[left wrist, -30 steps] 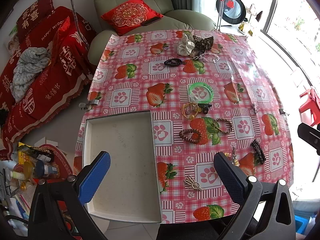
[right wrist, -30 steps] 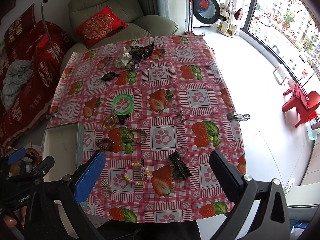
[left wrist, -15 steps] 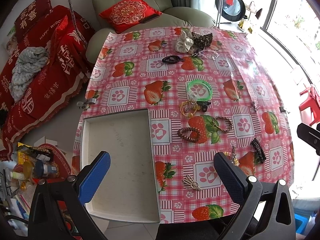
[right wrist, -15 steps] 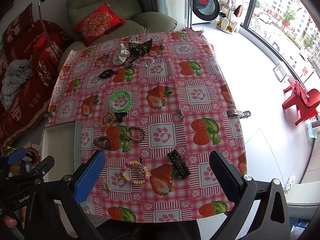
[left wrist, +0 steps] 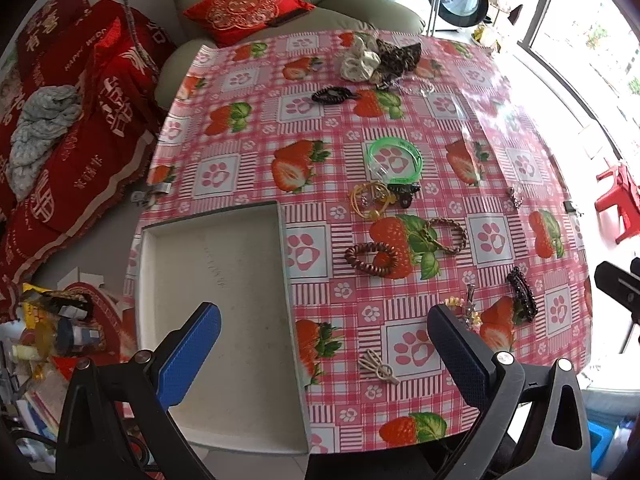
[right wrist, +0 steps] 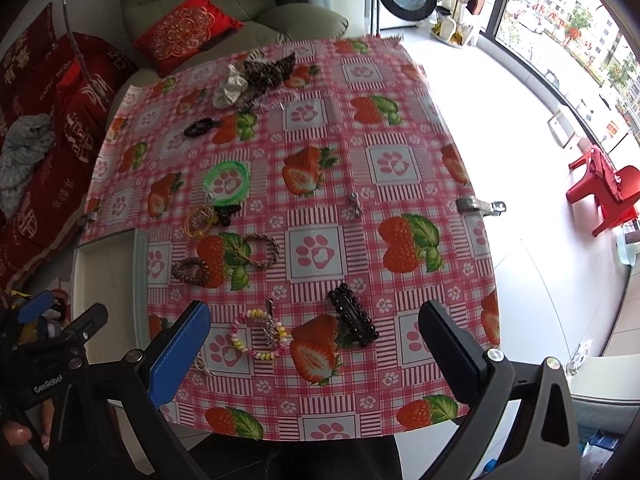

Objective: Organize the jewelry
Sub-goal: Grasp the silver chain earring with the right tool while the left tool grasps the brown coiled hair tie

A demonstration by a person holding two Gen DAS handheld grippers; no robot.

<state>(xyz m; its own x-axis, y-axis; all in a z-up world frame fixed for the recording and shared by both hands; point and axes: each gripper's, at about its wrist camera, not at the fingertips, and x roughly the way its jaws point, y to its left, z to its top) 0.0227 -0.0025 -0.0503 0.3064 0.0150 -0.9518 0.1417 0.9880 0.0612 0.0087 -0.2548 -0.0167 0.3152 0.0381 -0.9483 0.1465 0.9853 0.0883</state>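
Jewelry lay untouched on the worktop; I had only lifted both hand-held grippers, left and right, wide open, empty; tray unfilled.

On the table, the tray lies left of the bracelets.

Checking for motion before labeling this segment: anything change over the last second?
Only the cameras shifted slightly; both views drifted a little. Left gripper and right gripper stay open and empty. The white tray, the pastel bead bracelet and the black hair clip lie unmoved.
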